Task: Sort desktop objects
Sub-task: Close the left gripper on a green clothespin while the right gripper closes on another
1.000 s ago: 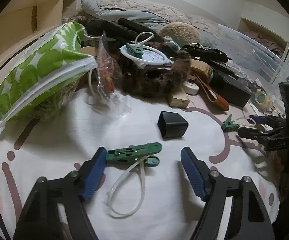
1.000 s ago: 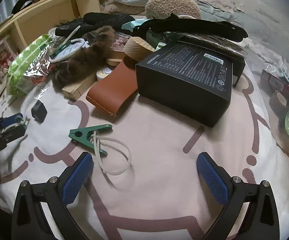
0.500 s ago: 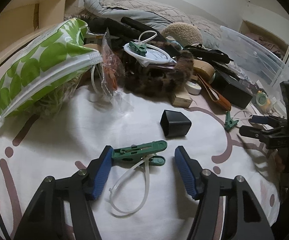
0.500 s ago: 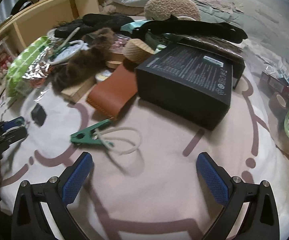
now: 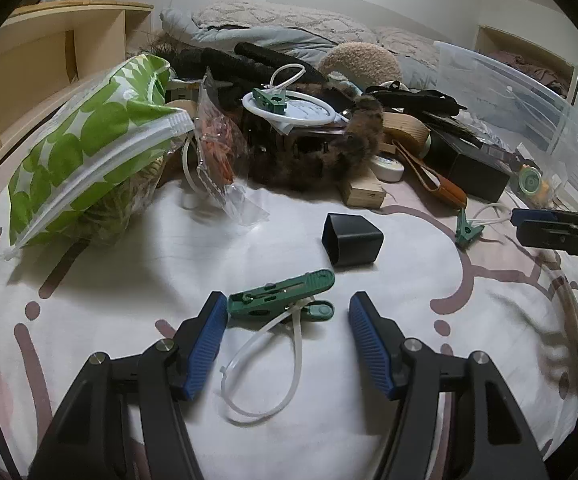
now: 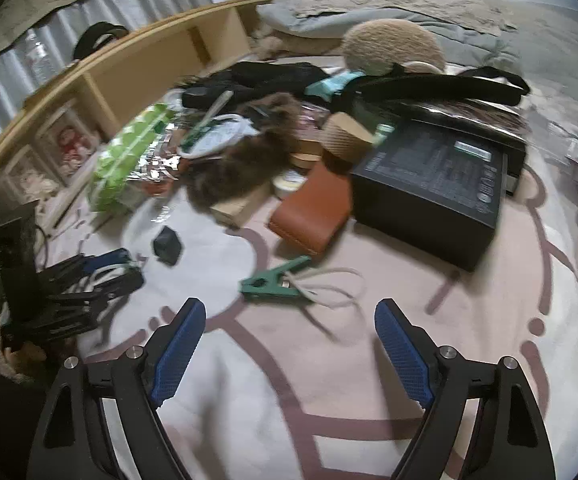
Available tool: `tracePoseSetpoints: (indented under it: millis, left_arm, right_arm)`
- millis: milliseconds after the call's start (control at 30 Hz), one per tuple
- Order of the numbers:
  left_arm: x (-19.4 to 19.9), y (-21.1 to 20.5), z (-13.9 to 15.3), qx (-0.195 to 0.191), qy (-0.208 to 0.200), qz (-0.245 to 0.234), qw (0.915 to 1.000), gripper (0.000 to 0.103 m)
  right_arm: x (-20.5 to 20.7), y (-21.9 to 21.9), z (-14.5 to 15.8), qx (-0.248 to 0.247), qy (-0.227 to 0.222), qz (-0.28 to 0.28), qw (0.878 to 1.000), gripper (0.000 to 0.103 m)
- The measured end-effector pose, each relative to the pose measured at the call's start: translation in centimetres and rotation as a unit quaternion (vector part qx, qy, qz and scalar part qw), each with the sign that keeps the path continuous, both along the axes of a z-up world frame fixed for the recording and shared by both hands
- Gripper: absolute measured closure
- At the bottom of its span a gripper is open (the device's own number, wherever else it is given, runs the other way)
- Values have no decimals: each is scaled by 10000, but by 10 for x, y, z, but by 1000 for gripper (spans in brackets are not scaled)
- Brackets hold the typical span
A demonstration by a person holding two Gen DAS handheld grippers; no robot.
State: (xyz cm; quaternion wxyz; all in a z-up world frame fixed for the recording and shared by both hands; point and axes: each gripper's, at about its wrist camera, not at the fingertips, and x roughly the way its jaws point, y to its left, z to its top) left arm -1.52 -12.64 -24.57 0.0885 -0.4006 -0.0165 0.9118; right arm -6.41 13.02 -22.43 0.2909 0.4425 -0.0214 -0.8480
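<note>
A green clip (image 5: pixel 281 294) with a white loop lies on the pink-patterned cloth (image 5: pixel 169 248) between the jaws of my left gripper (image 5: pixel 287 308). Its left end meets the left pad, and a gap remains at the right pad, so the gripper is open. A second green clip (image 6: pixel 277 280) with a white loop lies just ahead of my right gripper (image 6: pixel 289 312). That gripper's jaws are closing with nothing between them. In the left wrist view this clip (image 5: pixel 467 232) sits close to the right gripper (image 5: pixel 549 228). The right wrist view is blurred and shows the left gripper (image 6: pixel 101 272) at the left.
A small black cap (image 5: pixel 351 240) stands just beyond the near clip. Behind it lies a pile: green-dotted zip bag (image 5: pixel 89 152), furry item (image 5: pixel 329 152), wood block (image 5: pixel 363 192), brown leather case (image 6: pixel 313 212), black box (image 6: pixel 437 184). A clear bin (image 5: pixel 501 92) stands at the right, a wooden shelf (image 5: pixel 49 68) at the left.
My left jaws have narrowed around the near clip. My right gripper has tilted and lifted a little and its jaws have come closer together. The second clip's loop has swung to the right.
</note>
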Motion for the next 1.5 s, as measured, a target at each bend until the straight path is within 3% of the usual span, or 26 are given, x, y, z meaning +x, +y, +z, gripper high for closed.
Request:
tracePoseSetpoints:
  millis: [100, 267, 500, 1000, 1033, 1100, 1133, 1500]
  left_arm:
    - [1, -2, 0, 62, 16, -3, 10000, 40]
    - [2, -2, -1, 108, 25, -27, 9999, 40]
    - [3, -5, -2, 212, 26, -61, 9998, 40]
    - [5, -5, -2, 235, 62, -91, 9997, 40]
    - [5, -5, -2, 260, 58, -87, 9996, 40]
    - [4, -6, -2, 304, 35, -72, 9995, 40]
    - [4, -6, -2, 300, 30, -69, 9995, 40]
    - [0, 4, -4, -64, -49, -2, 10000, 40]
  right_arm:
    - [-1, -4, -3, 13, -82, 111, 9999, 24]
    - [-6, 8, -11, 92, -299, -219, 9993, 24]
    - [-11, -2, -20, 34, -440, 32, 9990, 24]
    - [-25, -38, -28, 624, -191, 247, 9976, 24]
    - [-25, -40, -29, 652, -173, 250, 9974, 25]
    - [-26, -40, -29, 745, -89, 215, 9970, 46]
    - [-27, -39, -28, 766, -58, 163, 9969, 51]
    - [-17, -32, -28, 607, 188, 191, 9978, 51]
